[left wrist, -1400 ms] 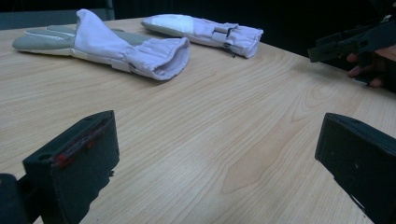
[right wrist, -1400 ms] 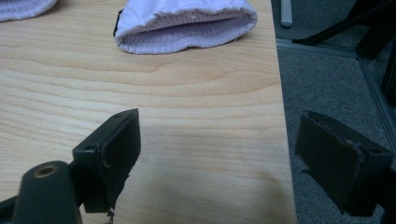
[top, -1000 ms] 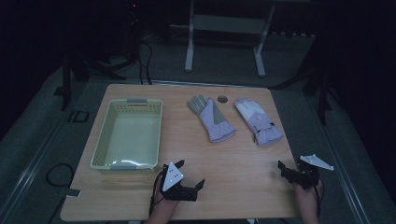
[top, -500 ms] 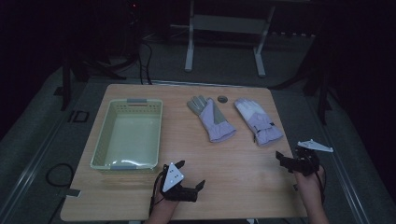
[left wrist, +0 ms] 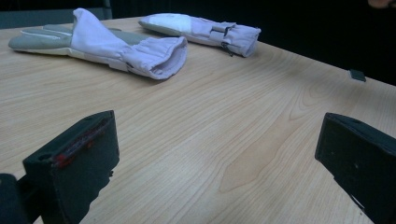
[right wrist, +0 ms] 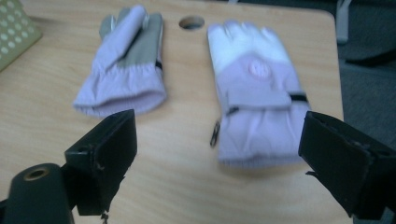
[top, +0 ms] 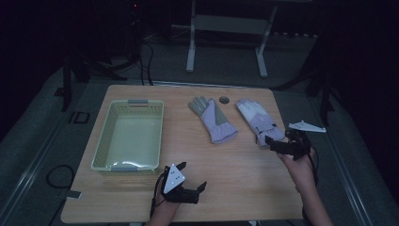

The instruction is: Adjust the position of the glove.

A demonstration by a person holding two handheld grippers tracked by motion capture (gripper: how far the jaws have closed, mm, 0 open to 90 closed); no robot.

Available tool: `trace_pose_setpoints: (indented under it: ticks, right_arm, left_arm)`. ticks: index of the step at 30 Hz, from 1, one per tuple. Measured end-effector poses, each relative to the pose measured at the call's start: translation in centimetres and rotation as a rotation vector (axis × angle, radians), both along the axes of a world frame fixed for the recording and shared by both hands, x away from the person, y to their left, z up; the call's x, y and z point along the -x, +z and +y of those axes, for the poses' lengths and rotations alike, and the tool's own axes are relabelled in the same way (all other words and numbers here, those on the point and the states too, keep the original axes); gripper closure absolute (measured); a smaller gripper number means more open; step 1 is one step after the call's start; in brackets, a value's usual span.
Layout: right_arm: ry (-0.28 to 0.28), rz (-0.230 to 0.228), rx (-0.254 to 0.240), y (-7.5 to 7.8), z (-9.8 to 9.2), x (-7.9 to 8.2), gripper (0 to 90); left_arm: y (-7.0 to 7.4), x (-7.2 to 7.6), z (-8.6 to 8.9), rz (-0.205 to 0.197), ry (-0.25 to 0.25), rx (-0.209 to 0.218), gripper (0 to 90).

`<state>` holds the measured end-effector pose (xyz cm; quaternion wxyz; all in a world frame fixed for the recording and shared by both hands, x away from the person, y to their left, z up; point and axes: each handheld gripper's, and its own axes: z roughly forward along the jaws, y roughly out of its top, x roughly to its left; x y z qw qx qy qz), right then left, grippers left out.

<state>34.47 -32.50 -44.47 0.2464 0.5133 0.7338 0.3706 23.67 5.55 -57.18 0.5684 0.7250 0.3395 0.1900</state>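
At the near table edge the left gripper [top: 190, 180] is held low over bare wood, jaws set wide apart. Farther right, the right gripper [top: 274, 143] is poised with jaws spread just short of the cuff of the right lilac glove [right wrist: 254, 100]. Beyond, the left lilac glove [top: 212, 118] lies beside a green basket [top: 109, 136].

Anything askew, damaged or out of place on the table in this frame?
Nothing is spilled or damaged. The two lilac winter gloves lie unmatched: the left one palm up, showing a grey palm, the right one back up with its strap showing. The pale green plastic basket sits square and empty.
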Motion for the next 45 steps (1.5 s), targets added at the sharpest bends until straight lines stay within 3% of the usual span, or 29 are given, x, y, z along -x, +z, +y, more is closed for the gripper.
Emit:
trace_pose_setpoints:
  ticks: [3,8,14,17,25,28,35,36,40,45]
  right_arm:
    - [0.02,-0.014,0.023,1.2,1.0,-0.6,19.4]
    - [0.043,-0.04,0.023,2.6,2.4,-1.8,20.6]
    - [0.051,-0.045,0.031,3.2,3.9,-3.7,22.6]
    - [0.072,-0.058,0.028,3.5,4.6,-4.5,25.0]
    - [0.141,-0.037,0.019,3.6,6.7,-6.2,29.2]
    - [0.168,-0.031,0.011,3.3,7.9,-7.1,34.7]
    - [0.186,-0.014,0.026,2.1,9.9,-8.6,33.4]
    - [0.205,-0.009,0.023,1.5,10.5,-9.2,38.3]
    - [0.216,0.028,0.03,0.3,11.5,-10.6,49.0]
    - [0.227,0.093,0.045,-1.4,12.5,-12.5,51.8]
  left_arm:
    - [0.0,0.0,0.0,0.001,-0.001,0.002,0.0]
    - [0.0,0.0,0.0,0.001,-0.001,0.003,0.0]
    - [0.0,0.0,0.0,0.0,-0.005,0.005,0.0]
    - [0.0,0.0,0.1,0.005,-0.006,0.006,0.0]
    - [0.0,0.0,0.1,0.005,-0.005,0.008,0.0]
    - [0.0,0.0,0.1,0.006,-0.007,0.011,0.0]
    - [0.0,0.0,0.1,0.003,-0.009,0.01,0.0]
    - [0.0,0.0,0.1,0.003,-0.01,0.01,0.0]
    - [0.0,0.0,0.2,0.007,-0.013,0.011,0.0]
    - [0.0,0.0,0.2,0.009,-0.014,0.012,0.0]
